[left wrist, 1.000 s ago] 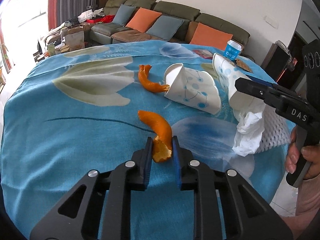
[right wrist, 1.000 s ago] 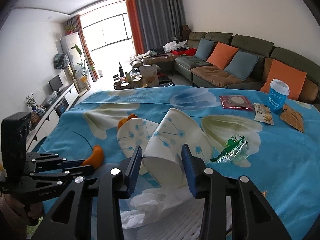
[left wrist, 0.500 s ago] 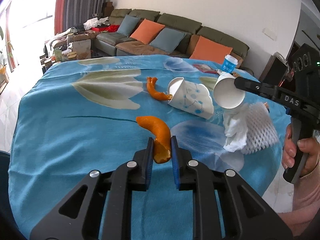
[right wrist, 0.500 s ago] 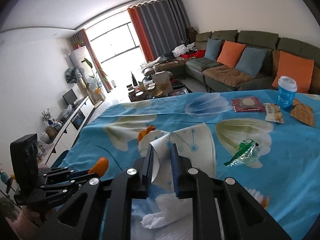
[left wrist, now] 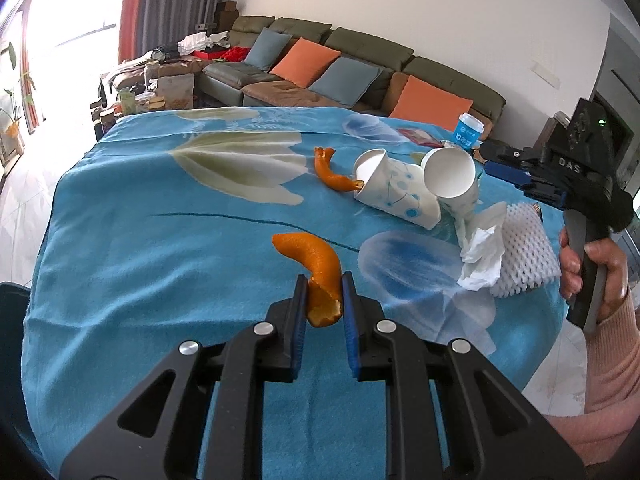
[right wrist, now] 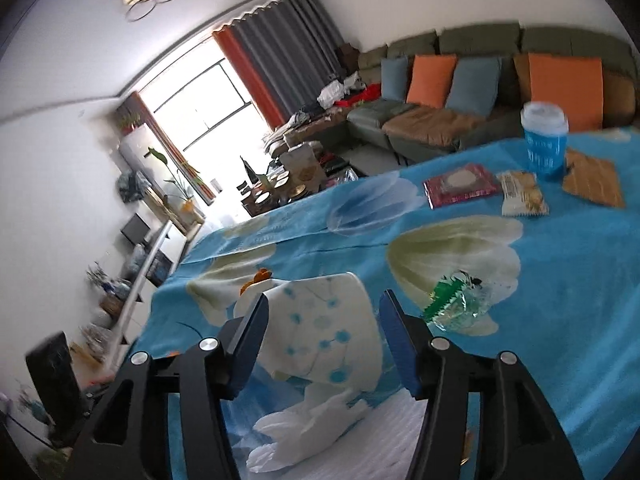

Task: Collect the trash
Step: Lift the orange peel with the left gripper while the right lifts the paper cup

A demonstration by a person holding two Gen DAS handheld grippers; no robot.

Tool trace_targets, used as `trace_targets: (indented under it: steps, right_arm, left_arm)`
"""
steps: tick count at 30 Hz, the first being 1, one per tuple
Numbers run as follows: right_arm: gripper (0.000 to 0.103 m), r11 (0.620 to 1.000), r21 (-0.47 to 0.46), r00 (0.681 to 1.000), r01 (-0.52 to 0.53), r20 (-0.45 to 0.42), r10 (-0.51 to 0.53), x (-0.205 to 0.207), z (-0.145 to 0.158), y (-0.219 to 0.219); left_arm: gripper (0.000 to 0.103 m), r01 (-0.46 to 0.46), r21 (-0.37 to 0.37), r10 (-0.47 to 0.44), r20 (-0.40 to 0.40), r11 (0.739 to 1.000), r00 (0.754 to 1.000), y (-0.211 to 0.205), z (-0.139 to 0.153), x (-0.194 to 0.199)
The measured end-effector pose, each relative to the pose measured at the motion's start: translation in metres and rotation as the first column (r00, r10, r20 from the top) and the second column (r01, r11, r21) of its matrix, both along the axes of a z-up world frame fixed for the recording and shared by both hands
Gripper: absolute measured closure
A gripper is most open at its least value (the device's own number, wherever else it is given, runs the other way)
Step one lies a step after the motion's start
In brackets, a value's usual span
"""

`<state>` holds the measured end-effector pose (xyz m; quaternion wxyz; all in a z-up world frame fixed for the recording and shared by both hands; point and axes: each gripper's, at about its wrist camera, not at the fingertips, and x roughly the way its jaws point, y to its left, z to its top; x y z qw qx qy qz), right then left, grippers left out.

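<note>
Clamped on one end of a curled orange peel (left wrist: 316, 268), low centre of frame: the left hand-held gripper (left wrist: 325, 296), the rest of the peel sticking forward over the blue tabletop (left wrist: 160, 240). Best kept pinched tight and carried level to wherever the trash goes, since so thin a bite looks likely to slip. At right, the right hand-held gripper (right wrist: 324, 336), fingers spread wide around a tipped paper cup (right wrist: 324, 332) without gripping it. Two cups (left wrist: 394, 196) lying on their sides at upper right, apparently empty, a second peel (left wrist: 332, 176) at one mouth. Crumpled tissue (left wrist: 480, 252) and foam netting (left wrist: 524, 252) beside them. No bin seen.
</note>
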<state>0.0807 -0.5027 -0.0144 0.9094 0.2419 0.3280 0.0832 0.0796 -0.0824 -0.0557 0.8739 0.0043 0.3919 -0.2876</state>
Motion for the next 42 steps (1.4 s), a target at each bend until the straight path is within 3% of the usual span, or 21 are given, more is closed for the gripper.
trace_targets:
  steps: [2, 7, 9, 12, 15, 19, 22, 26, 29, 34, 37, 42]
  right_arm:
    - [0.058, 0.999, 0.035, 0.999, -0.023, -0.031, 0.024, 0.007, -0.007, -0.006]
    - [0.058, 0.984, 0.147, 0.989, -0.097, -0.097, 0.112, 0.023, -0.029, -0.008]
    - [0.046, 0.975, 0.195, 0.986, -0.107, -0.108, 0.130, 0.027, -0.037, -0.010]
    - [0.045, 0.960, 0.254, 0.981, -0.121, -0.116, 0.154, 0.031, -0.047, -0.012]
    - [0.069, 0.953, 0.261, 0.978, -0.153, -0.095, 0.183, 0.029, -0.047, -0.010]
    - [0.089, 0.961, 0.205, 0.979, -0.187, -0.041, 0.200, 0.020, -0.034, -0.005]
    - [0.094, 0.963, 0.158, 0.975, -0.219, -0.016, 0.224, 0.017, -0.022, 0.002]
    - [0.095, 0.955, 0.057, 0.957, -0.291, 0.010, 0.291, 0.009, -0.003, 0.024]
    - [0.093, 0.933, 0.045, 0.934, -0.356, -0.010, 0.357, 0.012, -0.004, 0.037]
    - [0.096, 0.916, -0.031, 0.916, -0.401, -0.041, 0.400, 0.010, -0.005, 0.061]
    - [0.091, 0.905, -0.080, 0.908, -0.417, -0.063, 0.413, 0.010, -0.002, 0.072]
    - [0.091, 0.883, -0.158, 0.897, -0.442, -0.096, 0.432, 0.015, 0.000, 0.087]
  left_arm:
    - [0.086, -0.002, 0.001, 0.002, -0.004, 1.000, 1.000, 0.000, -0.001, 0.001]
    - [0.086, -0.006, 0.007, 0.006, -0.017, 1.000, 1.000, -0.002, -0.004, 0.002]
    - [0.086, -0.006, 0.007, 0.006, -0.023, 1.000, 1.000, -0.001, -0.005, 0.002]
    - [0.086, -0.011, 0.011, 0.011, -0.031, 1.000, 0.999, -0.002, -0.007, 0.002]
    - [0.086, -0.021, 0.014, 0.021, -0.037, 1.000, 0.999, 0.001, -0.008, 0.003]
    - [0.086, -0.034, 0.010, 0.034, -0.039, 0.999, 0.999, 0.005, -0.009, 0.004]
    - [0.086, -0.042, 0.007, 0.043, -0.037, 0.999, 0.998, 0.008, -0.008, 0.003]
    - [0.086, -0.056, 0.002, 0.056, -0.033, 0.998, 0.998, 0.016, -0.007, 0.001]
    - [0.086, -0.067, -0.005, 0.066, -0.030, 0.998, 0.997, 0.021, -0.006, 0.000]
    - [0.086, -0.084, -0.011, 0.084, -0.030, 0.996, 0.996, 0.031, -0.007, -0.004]
    - [0.086, -0.096, -0.016, 0.095, -0.031, 0.995, 0.995, 0.039, -0.007, -0.006]
    - [0.086, -0.115, -0.028, 0.114, -0.032, 0.993, 0.993, 0.049, -0.008, -0.009]
